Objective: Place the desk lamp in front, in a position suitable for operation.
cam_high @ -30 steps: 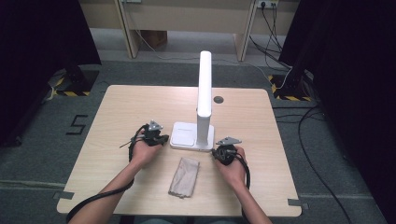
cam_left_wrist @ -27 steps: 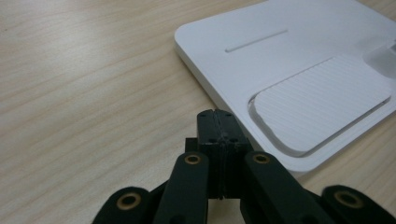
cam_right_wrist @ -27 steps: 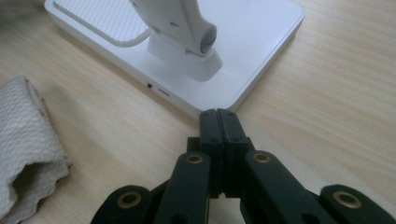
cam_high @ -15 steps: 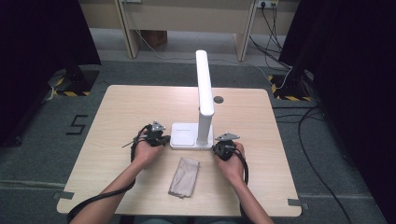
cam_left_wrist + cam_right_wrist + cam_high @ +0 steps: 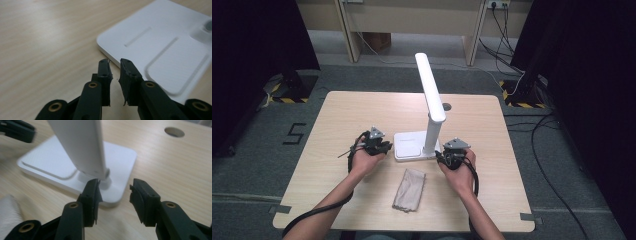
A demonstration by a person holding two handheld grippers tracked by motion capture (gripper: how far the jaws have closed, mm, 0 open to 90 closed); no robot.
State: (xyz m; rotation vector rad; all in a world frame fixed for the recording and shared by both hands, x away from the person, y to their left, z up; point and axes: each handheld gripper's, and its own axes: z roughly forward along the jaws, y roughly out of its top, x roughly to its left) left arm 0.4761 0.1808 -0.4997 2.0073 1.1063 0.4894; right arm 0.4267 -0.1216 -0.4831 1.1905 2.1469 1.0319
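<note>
While the left tool (image 5: 114, 72) stands slightly parted and the right tool (image 5: 114, 195) spread, both having just opened on nothing, the lamp (image 5: 428, 120) sits mid-bench between them ungripped; the cloth (image 5: 409, 189) lies untouched, so the work looks barely begun

A black "5" is marked on the grey floor (image 5: 296, 134).

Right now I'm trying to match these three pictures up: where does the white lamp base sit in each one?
High view: the lamp base lies at table centre, between the two tools.
Left gripper view: it takes the upper right, just beyond the left tool.
Right gripper view: it spans left to centre, just beyond the right tool.
Shared landmark: the lamp's upright stem, whose foot alone shows at the left gripper view's right edge.
</note>
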